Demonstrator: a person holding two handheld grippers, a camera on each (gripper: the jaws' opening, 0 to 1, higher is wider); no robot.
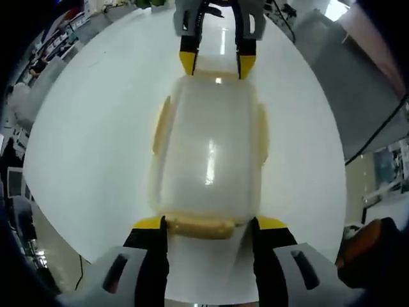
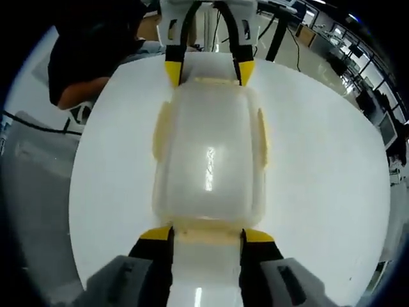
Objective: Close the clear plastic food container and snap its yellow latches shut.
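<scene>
White round table [image 1: 89, 147], cluttered room beyond

So I'm working on a round glossy white table [image 1: 89, 147], and the ceiling lights bounce off its top. Past its far edge in my right gripper view there's a person in a dark top [image 2: 96, 51] leaning in, arm near the rim. Grey floor [image 1: 358, 96] all around, with a black cable [image 1: 383, 125] trailing across it off the table's right side.
</scene>
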